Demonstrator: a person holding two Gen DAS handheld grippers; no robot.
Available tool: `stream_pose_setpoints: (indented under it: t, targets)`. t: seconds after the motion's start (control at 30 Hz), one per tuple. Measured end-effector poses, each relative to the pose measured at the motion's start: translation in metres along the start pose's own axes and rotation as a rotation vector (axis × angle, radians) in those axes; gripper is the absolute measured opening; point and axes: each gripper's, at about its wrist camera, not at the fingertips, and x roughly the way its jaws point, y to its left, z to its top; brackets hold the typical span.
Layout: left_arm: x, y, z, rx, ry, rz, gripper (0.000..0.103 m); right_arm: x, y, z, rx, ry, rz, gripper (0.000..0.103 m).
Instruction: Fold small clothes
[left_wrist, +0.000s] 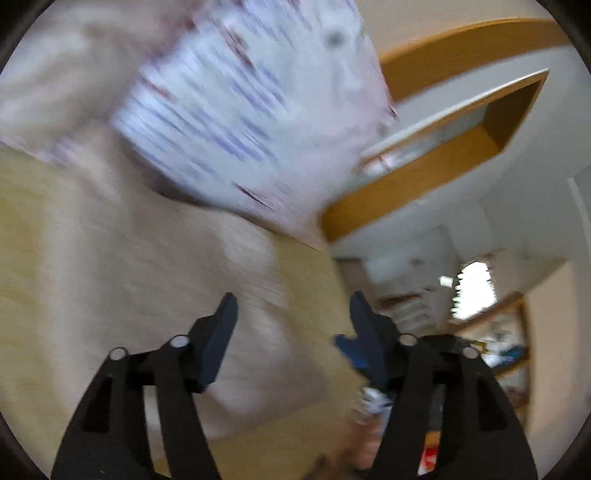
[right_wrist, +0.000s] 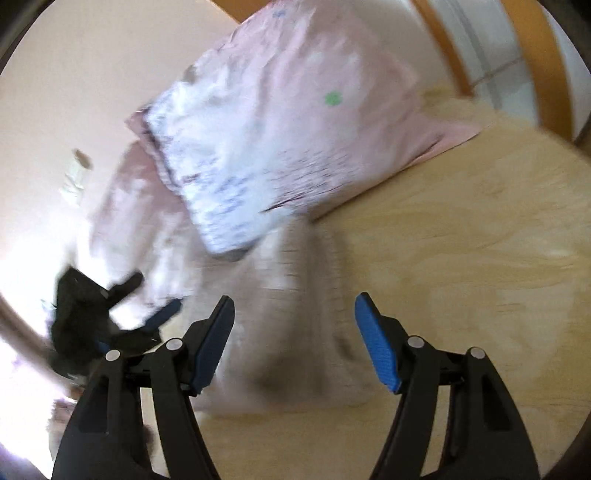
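Both views are blurred by motion. A small pale pink-beige garment (right_wrist: 295, 325) lies on the light wooden table (right_wrist: 461, 258). It also shows in the left wrist view (left_wrist: 184, 266). My right gripper (right_wrist: 294, 317) is open and empty, just above the garment's near part. My left gripper (left_wrist: 291, 314) is open and empty above the garment near the table's edge; it also shows in the right wrist view (right_wrist: 122, 310), at the garment's left side.
A stack of folded pink and white patterned clothes (right_wrist: 266, 140) lies at the far side of the table, also in the left wrist view (left_wrist: 243, 107). Beyond the table's edge are orange wooden frames (left_wrist: 424, 177) and shelves (left_wrist: 498, 350).
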Motion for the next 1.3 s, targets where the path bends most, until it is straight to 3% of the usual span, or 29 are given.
stream_pose_setpoints:
  t: [0.1,0.2,0.27,0.47,0.53,0.6,0.7,0.8,0.87,1.0,1.13,1.23,1.27,1.3]
  targets:
    - [-0.031,0.022,0.003,0.022,-0.043,0.158,0.066,0.021,0.001,0.010,0.060,0.103,0.075,0.069]
    - [-0.042,0.053,0.003,-0.004,-0.037,0.268,0.067,0.036,-0.001,0.017,0.070,0.128,0.045,0.068]
    - [-0.038,0.067,-0.001,-0.032,-0.003,0.299,0.067,0.051,-0.003,0.022,0.069,0.144,0.005,0.060]
    - [-0.016,0.088,0.001,-0.079,0.027,0.298,0.068,0.093,-0.002,0.030,0.032,0.176,-0.080,0.051]
    - [-0.009,0.091,0.002,-0.076,0.038,0.300,0.068,0.105,-0.003,0.031,0.021,0.192,-0.089,0.042]
    - [-0.002,0.092,0.000,-0.079,0.050,0.301,0.069,0.113,-0.001,0.030,0.011,0.210,-0.082,0.022]
    - [0.005,0.088,-0.004,-0.084,0.070,0.286,0.070,0.111,0.009,0.027,-0.045,0.171,-0.104,0.009]
    - [0.008,0.086,-0.009,-0.074,0.078,0.273,0.071,0.085,0.022,0.032,-0.106,0.053,-0.123,0.009]
    - [0.010,0.082,-0.012,-0.062,0.083,0.258,0.073,0.077,0.025,0.037,-0.134,0.008,-0.180,0.009]
    - [0.011,0.074,-0.018,-0.040,0.087,0.254,0.073,0.094,-0.002,0.039,-0.063,0.072,-0.271,0.009]
    - [0.012,0.073,-0.023,-0.045,0.087,0.232,0.072,0.112,-0.020,0.037,0.003,0.139,-0.253,0.011]
    - [0.007,0.074,-0.027,-0.058,0.091,0.211,0.072,0.094,-0.022,0.038,0.048,0.147,-0.203,0.029]
    - [0.005,0.074,-0.030,-0.061,0.092,0.205,0.071,0.082,-0.024,0.035,0.067,0.146,-0.176,0.043]
    - [0.004,0.073,-0.032,-0.063,0.093,0.201,0.070,0.074,-0.024,0.032,0.074,0.142,-0.155,0.051]
